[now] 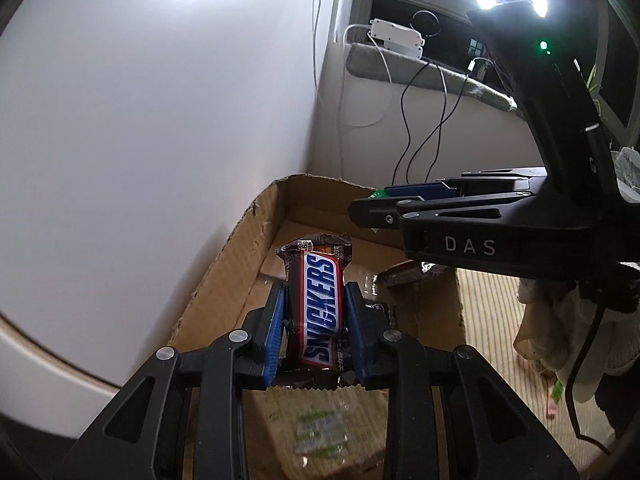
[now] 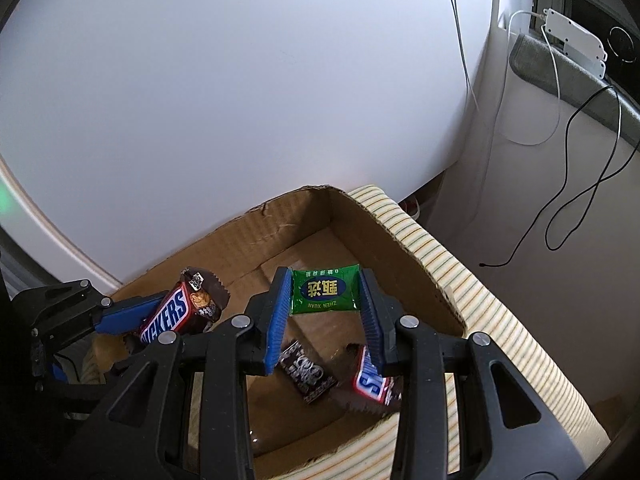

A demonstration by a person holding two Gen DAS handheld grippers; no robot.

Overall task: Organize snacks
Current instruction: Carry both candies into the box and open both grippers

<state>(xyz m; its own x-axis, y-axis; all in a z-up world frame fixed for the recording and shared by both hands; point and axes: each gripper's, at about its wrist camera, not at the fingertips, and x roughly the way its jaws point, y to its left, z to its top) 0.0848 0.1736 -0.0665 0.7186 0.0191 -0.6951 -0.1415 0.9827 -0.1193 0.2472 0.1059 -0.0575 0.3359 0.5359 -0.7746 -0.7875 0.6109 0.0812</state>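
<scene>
- Left wrist view is looking along the left gripper (image 1: pixel 316 322), whose two blue-padded black fingers are clamping a brown Snickers chocolate bar (image 1: pixel 320 312) by its long sides, holding it above an open brown cardboard box (image 1: pixel 224 264).
- The bar is pointing away from the camera, its white and blue logo facing up.
- A blurred pale packet with green print (image 1: pixel 320 436) is lying on the box floor beneath the left gripper.
- The right gripper (image 1: pixel 380 204) is reaching in from the right over the far part of the box, with a sliver of green showing at its tips.
- Right wrist view is showing the right gripper (image 2: pixel 326 308) pinching a small green square snack sachet with yellow lettering (image 2: pixel 325 290) between its blue pads, held over the same box (image 2: pixel 280 224).
- Below it, a small dark brown wrapped candy with silver print (image 2: pixel 307 372) and a second Snickers bar (image 2: pixel 370 382) are lying on the box floor, near each other.
- The left gripper (image 2: pixel 132 314) is appearing at the left of this view, gripping the first Snickers bar (image 2: pixel 180 308) over the box's left edge.
- The box is sitting on a cream cloth with thin stripes (image 2: pixel 440 264), close against a white wall (image 2: pixel 240 100).
</scene>
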